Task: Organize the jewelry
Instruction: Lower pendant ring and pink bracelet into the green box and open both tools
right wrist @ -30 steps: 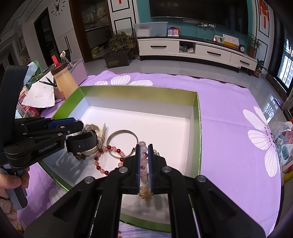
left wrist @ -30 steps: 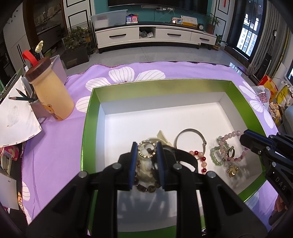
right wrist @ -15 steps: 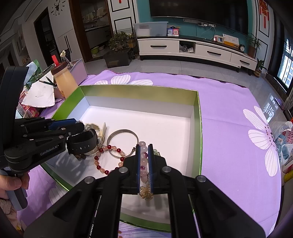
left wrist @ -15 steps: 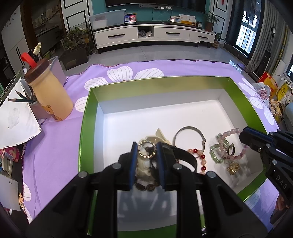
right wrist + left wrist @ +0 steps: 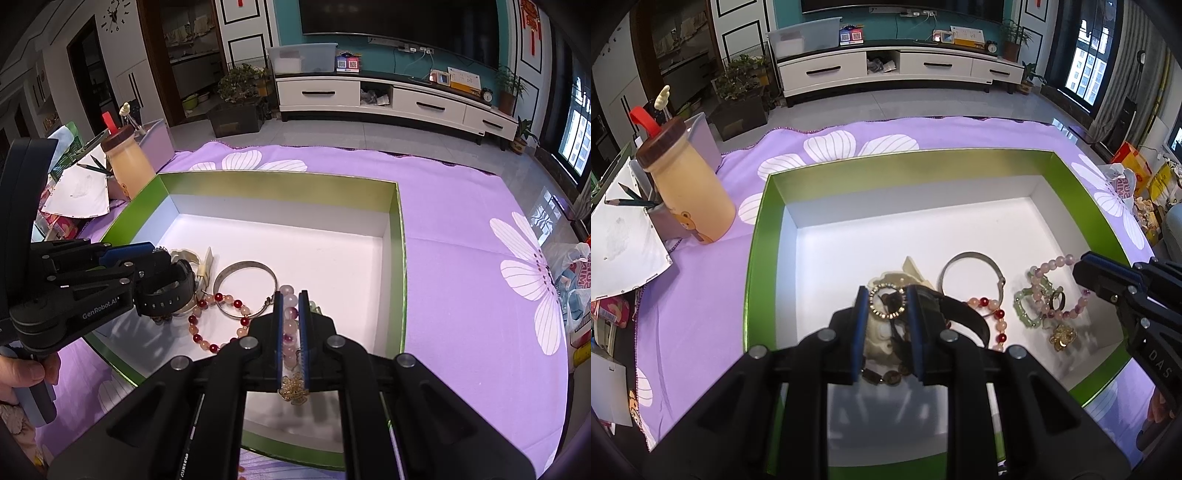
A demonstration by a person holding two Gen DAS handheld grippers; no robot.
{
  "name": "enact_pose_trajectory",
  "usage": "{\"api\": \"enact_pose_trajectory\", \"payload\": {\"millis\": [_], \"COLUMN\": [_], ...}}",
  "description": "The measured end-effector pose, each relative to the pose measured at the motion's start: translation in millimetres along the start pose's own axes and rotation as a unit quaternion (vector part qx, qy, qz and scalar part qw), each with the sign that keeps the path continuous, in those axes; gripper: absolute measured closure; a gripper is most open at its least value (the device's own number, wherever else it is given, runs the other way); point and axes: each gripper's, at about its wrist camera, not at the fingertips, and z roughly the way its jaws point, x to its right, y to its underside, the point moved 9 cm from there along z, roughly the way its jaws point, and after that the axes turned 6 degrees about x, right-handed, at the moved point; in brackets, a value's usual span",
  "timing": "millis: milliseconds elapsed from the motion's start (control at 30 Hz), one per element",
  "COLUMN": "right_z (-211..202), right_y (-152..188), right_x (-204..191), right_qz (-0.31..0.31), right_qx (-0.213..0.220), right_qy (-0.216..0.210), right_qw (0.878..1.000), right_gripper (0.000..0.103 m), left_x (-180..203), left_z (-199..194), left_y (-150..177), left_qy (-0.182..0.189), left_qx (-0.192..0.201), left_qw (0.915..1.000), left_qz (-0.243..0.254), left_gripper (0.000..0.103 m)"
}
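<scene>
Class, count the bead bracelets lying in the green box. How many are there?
3. The red and peach bead bracelet lies mid-box by the metal bangle; the pink bead bracelet and the green bead bracelet overlap at the right. More may hide under the left gripper.

Both views are bright and sharp at centre, with daylight from the windows (image 5: 1086,74) on the right. The white box floor (image 5: 295,243) glares softly, holding faint shadows; fisheye edges around it bend and darken.
</scene>
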Motion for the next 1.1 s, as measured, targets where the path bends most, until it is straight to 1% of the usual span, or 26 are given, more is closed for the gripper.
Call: {"api": "enact_pose_trajectory", "payload": {"millis": [800,1100], "right_z": [1.1,-1.6], "right_y": [-0.2,-3.2], "right_x": [0.4,-1.2], "right_qz": [0.001,-0.001], "right_qx": [-0.003,-0.001], "right_qy": [0.0,0.0], "right_qw": [1.0,1.0], "right_gripper": [0.096,0.096], "left_x": [0.7,-0.6], "left_z": [1.5,-1.2], "left_y": [3.7,1.7], "left_qy": [0.0,-0.007], "left_qx": [-0.004,0.001], "left_qw": [1.0,1.0], "left_qz": [0.005,0.003], "left_gripper": [0.082,0.082]}}
